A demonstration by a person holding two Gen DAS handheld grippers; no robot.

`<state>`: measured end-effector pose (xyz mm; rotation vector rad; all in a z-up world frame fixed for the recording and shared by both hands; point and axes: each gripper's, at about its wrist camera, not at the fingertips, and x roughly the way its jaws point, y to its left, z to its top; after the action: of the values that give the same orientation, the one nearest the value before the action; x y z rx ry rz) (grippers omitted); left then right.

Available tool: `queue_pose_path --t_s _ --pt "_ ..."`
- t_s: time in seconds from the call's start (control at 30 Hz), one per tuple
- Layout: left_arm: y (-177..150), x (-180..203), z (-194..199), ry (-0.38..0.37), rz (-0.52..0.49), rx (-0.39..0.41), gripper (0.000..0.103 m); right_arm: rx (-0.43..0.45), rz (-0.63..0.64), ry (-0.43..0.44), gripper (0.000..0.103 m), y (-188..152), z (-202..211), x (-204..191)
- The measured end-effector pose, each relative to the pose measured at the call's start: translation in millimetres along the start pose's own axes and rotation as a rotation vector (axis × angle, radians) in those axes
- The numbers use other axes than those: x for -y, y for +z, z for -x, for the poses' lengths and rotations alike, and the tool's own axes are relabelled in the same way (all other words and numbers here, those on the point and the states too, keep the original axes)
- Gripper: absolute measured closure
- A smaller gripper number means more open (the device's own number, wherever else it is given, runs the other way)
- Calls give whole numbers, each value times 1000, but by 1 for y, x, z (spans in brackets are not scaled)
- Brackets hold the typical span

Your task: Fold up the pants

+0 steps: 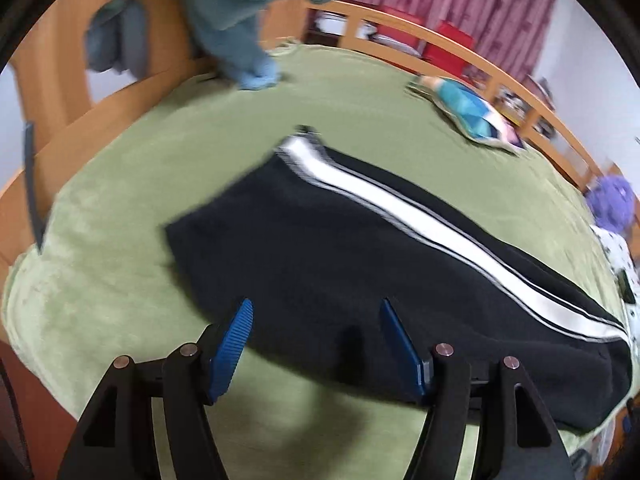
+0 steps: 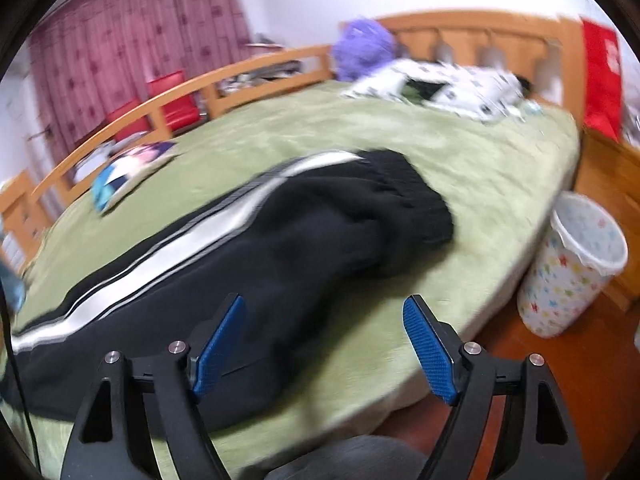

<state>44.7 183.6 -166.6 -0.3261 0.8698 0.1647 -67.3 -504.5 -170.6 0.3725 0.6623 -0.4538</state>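
Observation:
Black pants [image 1: 340,256] with a white side stripe [image 1: 400,204] lie flat on a green bed cover [image 1: 120,280], legs laid one on the other. My left gripper [image 1: 316,308] is open and empty, hovering over the near edge of the pants. In the right wrist view the pants [image 2: 280,256] run from lower left to the elastic waistband [image 2: 416,200] at the right. My right gripper [image 2: 324,308] is open and empty, above the near edge of the pants close to the waistband end.
A light blue garment [image 1: 240,20] hangs at the bed's far left. A small colourful pillow [image 1: 472,112] lies near the wooden rail [image 1: 440,44]. A purple plush [image 2: 360,48] and patterned bedding [image 2: 452,84] sit at the headboard. A star-patterned bin [image 2: 572,264] stands on the floor beside the bed.

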Motion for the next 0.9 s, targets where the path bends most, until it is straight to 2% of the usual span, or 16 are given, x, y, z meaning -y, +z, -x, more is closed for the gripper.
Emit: queue_pose_path --t_s 0.1,0.2,0.3,0.4,0.47,0.5,0.53,0.57,0.6,0.67,0.73,0.77,0.8,0.87,0.9 --pt "-5 29 3 -53 -22 -27 38 -41 -82 57 23 12 -25 28" --pt "-11 58 9 -67 -53 -25 38 -100 -171 155 22 29 -65 48" --pt "-15 81 14 -62 -80 -14 38 -153 -258 228 14 40 -100 64" --pt "-18 100 15 -63 -84 -12 37 -204 -425 296 8 51 -136 84" --pt "-17 112 12 -76 -77 -24 37 -190 -480 302 10 60 -145 87" --pt "-17 117 13 -82 -76 -30 37 -169 -494 292 24 70 -146 89" --pt "-16 122 12 -87 -77 -32 37 -147 -487 273 39 81 -143 88" --pt "-16 128 12 -91 -85 -29 37 -124 -455 290 59 94 -138 86" --pt "-16 134 13 -90 -95 -21 37 -104 -399 351 63 111 -129 81" --pt "-17 143 14 -86 -117 -8 37 29 -246 422 64 140 -87 62" --pt "-20 151 11 -84 -124 -13 37 94 -124 409 64 150 -64 48" --pt "-21 154 9 -91 -125 -25 37 91 -94 374 62 151 -64 46" --pt "-21 156 7 -96 -126 -32 37 78 -99 357 53 149 -69 49" --pt "-24 156 6 -100 -133 -42 37 -29 -115 251 39 137 -97 60" --pt "-25 155 7 -95 -140 -41 37 -89 -119 215 39 131 -109 66"
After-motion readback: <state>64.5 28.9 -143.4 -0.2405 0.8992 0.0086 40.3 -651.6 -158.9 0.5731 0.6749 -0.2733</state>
